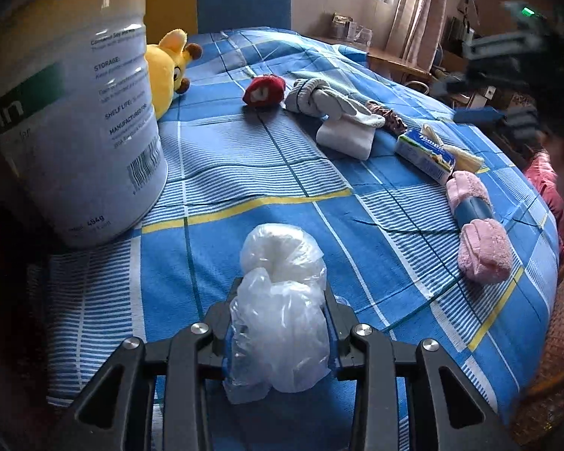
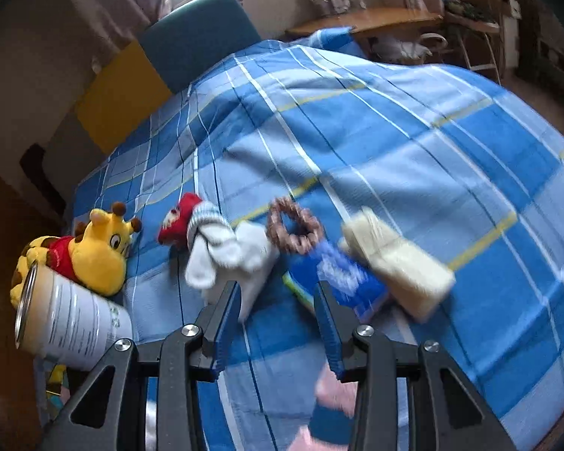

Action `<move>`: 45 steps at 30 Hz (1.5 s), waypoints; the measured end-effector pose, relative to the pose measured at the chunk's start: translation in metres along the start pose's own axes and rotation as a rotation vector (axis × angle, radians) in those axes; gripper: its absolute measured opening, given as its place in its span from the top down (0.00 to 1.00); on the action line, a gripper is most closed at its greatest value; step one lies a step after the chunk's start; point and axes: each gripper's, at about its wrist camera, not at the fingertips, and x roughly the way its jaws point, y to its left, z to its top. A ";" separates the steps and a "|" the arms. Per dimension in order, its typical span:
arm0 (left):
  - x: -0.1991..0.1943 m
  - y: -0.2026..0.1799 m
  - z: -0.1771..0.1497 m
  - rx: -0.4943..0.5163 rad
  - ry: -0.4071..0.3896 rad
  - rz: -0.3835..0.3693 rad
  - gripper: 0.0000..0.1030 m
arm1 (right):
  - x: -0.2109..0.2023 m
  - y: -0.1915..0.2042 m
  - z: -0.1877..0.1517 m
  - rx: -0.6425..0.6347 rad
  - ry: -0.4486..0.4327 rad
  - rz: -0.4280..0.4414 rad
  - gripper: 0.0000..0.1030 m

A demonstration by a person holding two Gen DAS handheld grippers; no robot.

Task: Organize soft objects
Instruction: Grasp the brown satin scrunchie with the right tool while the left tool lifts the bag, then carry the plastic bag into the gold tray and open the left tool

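Two grippers are seen: the left gripper (image 1: 278,323) is clamped on a crumpled plastic bag (image 1: 278,300) at bottom centre, its lower end cut off; the right gripper (image 2: 278,300) is spread apart, empty, above blurred socks (image 2: 229,259).

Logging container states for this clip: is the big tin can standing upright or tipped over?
Upright. The tin can stands on its base on the plaid bedspread, open rim on top; it looks slanted only in the tilted right wrist view.

- Blue plaid bedspread (image 1: 267,173) carries everything.
- Directly on it: white metal can (image 1: 75,112), yellow giraffe plush (image 1: 167,71), red plush toy (image 1: 264,91), grey-white socks (image 1: 331,109), pink fluffy roll (image 1: 477,221).
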 end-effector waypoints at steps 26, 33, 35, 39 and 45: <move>0.002 0.001 -0.003 -0.020 -0.037 -0.018 0.62 | 0.114 0.000 0.061 -0.055 0.189 -0.206 0.88; 0.001 0.002 -0.004 -0.020 -0.041 -0.019 0.62 | 0.047 0.030 0.036 -0.171 0.128 -0.051 0.88; 0.000 0.002 -0.004 -0.018 -0.041 -0.017 0.62 | 0.035 0.036 0.020 -0.176 0.148 0.014 0.87; 0.000 0.002 -0.003 -0.021 -0.038 -0.020 0.64 | 0.037 0.048 -0.032 -0.220 0.244 0.076 0.87; -0.004 0.004 -0.001 -0.024 -0.022 -0.017 0.67 | 0.066 0.053 -0.074 -0.299 0.349 0.047 0.83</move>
